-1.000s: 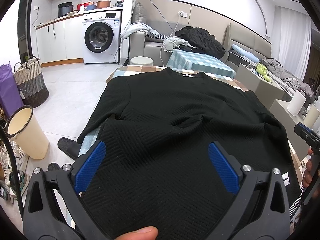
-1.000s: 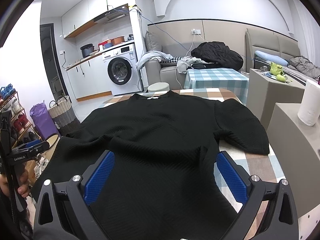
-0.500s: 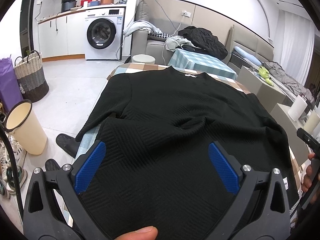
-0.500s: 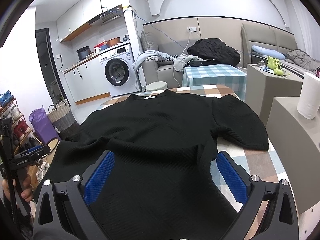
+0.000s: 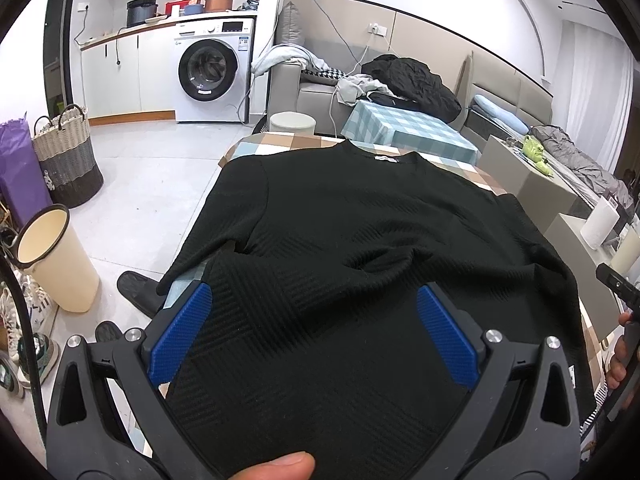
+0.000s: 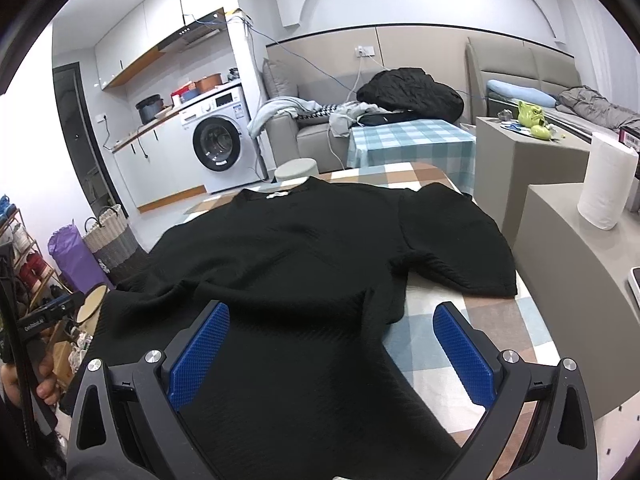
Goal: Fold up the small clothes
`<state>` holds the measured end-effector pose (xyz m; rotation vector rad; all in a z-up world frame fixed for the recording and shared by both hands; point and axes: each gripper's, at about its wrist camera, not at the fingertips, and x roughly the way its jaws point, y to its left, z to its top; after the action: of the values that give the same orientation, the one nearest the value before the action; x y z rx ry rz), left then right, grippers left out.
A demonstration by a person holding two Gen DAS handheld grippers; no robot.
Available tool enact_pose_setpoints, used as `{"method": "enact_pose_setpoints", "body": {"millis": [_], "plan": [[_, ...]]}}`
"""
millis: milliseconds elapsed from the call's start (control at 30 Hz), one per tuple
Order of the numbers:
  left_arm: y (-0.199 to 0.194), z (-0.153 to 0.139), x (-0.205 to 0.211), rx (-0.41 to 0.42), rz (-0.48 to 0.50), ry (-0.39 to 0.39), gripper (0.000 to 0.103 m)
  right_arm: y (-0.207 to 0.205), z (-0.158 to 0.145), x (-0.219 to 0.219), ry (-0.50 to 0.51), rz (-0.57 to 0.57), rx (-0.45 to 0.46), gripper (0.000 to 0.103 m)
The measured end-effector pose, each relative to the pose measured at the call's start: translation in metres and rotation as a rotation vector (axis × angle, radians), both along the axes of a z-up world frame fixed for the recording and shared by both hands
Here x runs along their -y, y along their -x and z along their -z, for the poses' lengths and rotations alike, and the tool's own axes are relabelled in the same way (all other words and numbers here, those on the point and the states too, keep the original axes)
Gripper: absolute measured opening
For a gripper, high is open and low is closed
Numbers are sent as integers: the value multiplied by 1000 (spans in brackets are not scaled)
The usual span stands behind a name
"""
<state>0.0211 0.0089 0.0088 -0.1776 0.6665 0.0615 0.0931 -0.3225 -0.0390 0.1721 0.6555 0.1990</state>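
Observation:
A black ribbed short-sleeved top (image 5: 340,240) (image 6: 304,252) lies face down on the checked tablecloth (image 6: 436,344), with its collar and white label at the far end. A crease runs across its middle. Its right sleeve (image 6: 456,240) lies flat on the cloth, while its left sleeve (image 5: 224,216) droops over the table edge. My left gripper (image 5: 314,332) is open over the hem's left part, blue pads (image 5: 180,334) wide apart. My right gripper (image 6: 332,354) is open over the hem's right corner, one pad (image 6: 464,356) above bare cloth. Neither holds fabric.
A cream bin (image 5: 52,256), a wicker basket (image 5: 66,156) and slippers (image 5: 140,292) stand on the floor to the left. Grey cabinets with a paper roll (image 6: 608,180) flank the table's right side. A round stool (image 5: 292,124) and a second checked table (image 5: 404,128) lie beyond.
Both views have drifted slightly, and the right one now shows a little more tablecloth beside the hem. The top has not moved and both grippers stay open.

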Motion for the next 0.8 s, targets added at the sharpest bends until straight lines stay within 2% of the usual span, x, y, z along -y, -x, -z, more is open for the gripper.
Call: {"method": "enact_pose_setpoints", "body": {"millis": [333, 800], "plan": [[-2, 0, -1, -19, -2, -16, 102, -11, 2, 5, -65, -14, -34, 103], [0, -1, -4, -13, -10, -15, 102, -10, 1, 6, -73, 5, -35, 103]]}}
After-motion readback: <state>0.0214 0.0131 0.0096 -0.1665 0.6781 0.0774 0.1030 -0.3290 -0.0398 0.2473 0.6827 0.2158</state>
